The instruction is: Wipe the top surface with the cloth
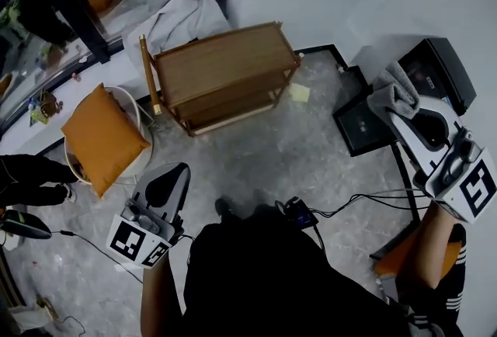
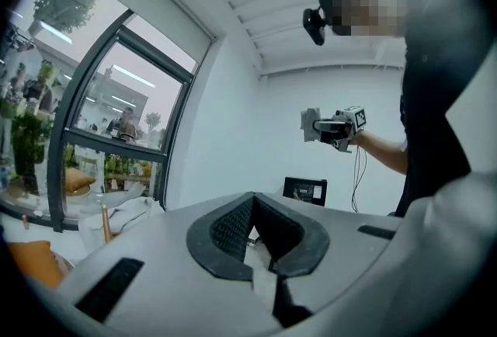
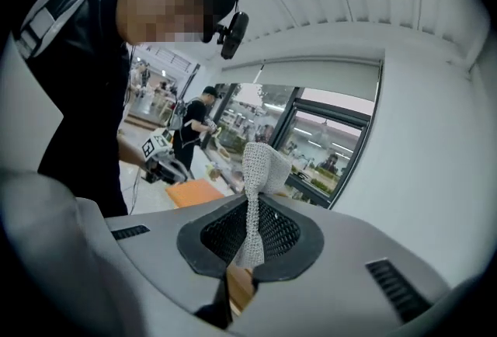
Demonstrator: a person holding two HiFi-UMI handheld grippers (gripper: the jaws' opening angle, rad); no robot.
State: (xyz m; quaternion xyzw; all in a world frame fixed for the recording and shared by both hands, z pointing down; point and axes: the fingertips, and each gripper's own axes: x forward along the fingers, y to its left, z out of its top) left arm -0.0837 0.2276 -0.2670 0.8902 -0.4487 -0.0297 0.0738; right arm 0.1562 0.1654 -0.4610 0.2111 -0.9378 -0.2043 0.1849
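Left claw [image 2: 253, 202]: pads closed together at the tips with nothing between them; held low at the person's left side [image 1: 172, 172], above the floor.
Right claw [image 3: 250, 207]: clamped on the cloth [image 3: 260, 165], a grey mesh strip pinched between the pads, its loose end standing up past the tips.
Cloth, location: in the air at the person's right [image 1: 392, 95], bunched at the right claw [image 1: 400, 116] and well apart from the wooden shelf unit [image 1: 225, 67].
Shelf unit top board [image 1: 221, 60]: bare, and neither claw touches it.
Surroundings: an orange cushion [image 1: 101, 137] on a white chair [image 1: 144, 130]; a black box [image 1: 439, 67] by the wall; a yellow note [image 1: 299, 92] on the floor just beside the shelf unit.
Hidden or cut off: the person's torso fills the lower head view, and the shelf unit's lower tiers show only in part.
Writing: only the square marker patterns on the cubes; the label on the black box [image 2: 305, 191] is too small to read.
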